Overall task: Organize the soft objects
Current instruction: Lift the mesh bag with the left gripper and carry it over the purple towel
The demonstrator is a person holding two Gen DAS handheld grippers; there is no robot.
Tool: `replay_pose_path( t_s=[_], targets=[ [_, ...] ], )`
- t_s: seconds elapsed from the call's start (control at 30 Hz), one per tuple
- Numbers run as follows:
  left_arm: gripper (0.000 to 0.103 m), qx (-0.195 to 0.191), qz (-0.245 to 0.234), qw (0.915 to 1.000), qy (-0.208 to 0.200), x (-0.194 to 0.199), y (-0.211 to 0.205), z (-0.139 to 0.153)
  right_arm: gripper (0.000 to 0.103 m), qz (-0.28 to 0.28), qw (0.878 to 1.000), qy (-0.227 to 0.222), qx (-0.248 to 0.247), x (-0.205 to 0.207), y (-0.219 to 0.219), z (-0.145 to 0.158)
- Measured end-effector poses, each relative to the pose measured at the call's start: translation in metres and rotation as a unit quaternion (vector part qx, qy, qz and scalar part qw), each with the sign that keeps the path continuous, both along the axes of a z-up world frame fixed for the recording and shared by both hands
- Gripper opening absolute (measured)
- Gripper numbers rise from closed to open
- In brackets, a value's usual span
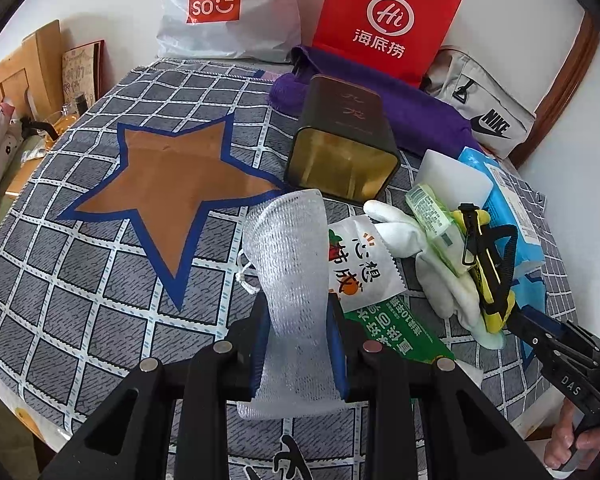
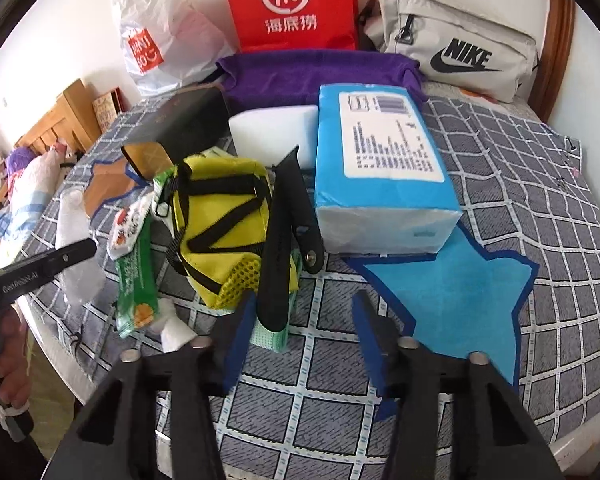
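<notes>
My left gripper (image 1: 298, 340) is shut on a white mesh pouch (image 1: 292, 264) and holds it above the checked cloth, just right of the brown star patch (image 1: 168, 184). My right gripper (image 2: 300, 328) is open and empty, low over the cloth beside the blue star patch (image 2: 460, 304). Just ahead of it lie a yellow pouch with black straps (image 2: 224, 220), a black folded tool (image 2: 284, 240) and a blue tissue pack (image 2: 380, 164). A white glove (image 1: 420, 248) and green snack packets (image 1: 432, 216) lie in the pile.
A dark open tin (image 1: 340, 144) lies on its side. A purple towel (image 2: 312, 72), red paper bag (image 2: 296, 4), white Miniso bag (image 1: 224, 12) and grey Nike bag (image 2: 456, 48) stand at the back. A white foam block (image 2: 276, 132) sits behind the pile.
</notes>
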State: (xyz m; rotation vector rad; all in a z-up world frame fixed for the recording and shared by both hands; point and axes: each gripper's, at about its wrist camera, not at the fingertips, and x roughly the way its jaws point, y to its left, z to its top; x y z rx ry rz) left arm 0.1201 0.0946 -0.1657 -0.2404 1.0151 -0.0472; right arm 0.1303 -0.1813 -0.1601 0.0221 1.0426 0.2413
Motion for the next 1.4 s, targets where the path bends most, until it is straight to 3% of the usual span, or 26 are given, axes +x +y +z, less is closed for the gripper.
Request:
replay_pose_path(
  t_s=[0.13, 0.3, 0.67, 0.93, 1.07, 1.2, 1.27, 1.33, 1.4],
  targets=[
    [0.026, -0.006, -0.003, 1.0, 0.006, 0.004, -0.002, -0.005, 0.013, 0.006, 1.0, 0.003, -0.016, 0.004, 0.003, -0.009],
    [0.026, -0.008, 0.0, 0.9999, 0.01, 0.006, 0.0, -0.008, 0.004, 0.029, 0.998, -0.035, -0.041, -0.004, 0.008, 0.001],
    [0.026, -0.001, 0.014, 0.9997, 0.019, 0.001, 0.002, -0.01, 0.003, 0.041, 0.997, -0.042, -0.045, -0.058, -0.033, 0.014],
    [0.026, 0.013, 0.026, 0.9992, 0.027, -0.001, 0.0, -0.012, 0.003, 0.039, 0.998, -0.013, -0.043, -0.074, -0.063, -0.014],
    [0.026, 0.018, 0.031, 0.9988, 0.032, 0.0, 0.001, -0.011, 0.008, 0.052, 0.997, -0.023, -0.043, -0.067, -0.053, -0.026],
    [0.026, 0.02, 0.039, 0.9984, 0.036, 0.004, 0.004, -0.011, 0.022, 0.063, 0.997, -0.032, -0.014, -0.047, -0.044, -0.026],
    [0.026, 0.022, 0.04, 0.9983, 0.037, 0.006, 0.004, -0.012, 0.021, 0.064, 0.997, -0.038, -0.012, -0.037, -0.04, -0.027],
    [0.026, 0.025, 0.04, 0.9982, 0.038, 0.008, 0.004, -0.012, 0.009, 0.062, 0.997, -0.041, -0.01, -0.029, -0.038, -0.027],
    [0.025, 0.027, 0.038, 0.9982, 0.036, 0.009, 0.004, -0.01, 0.004, 0.068, 0.997, -0.04, -0.015, -0.024, -0.036, -0.026]
  ],
)
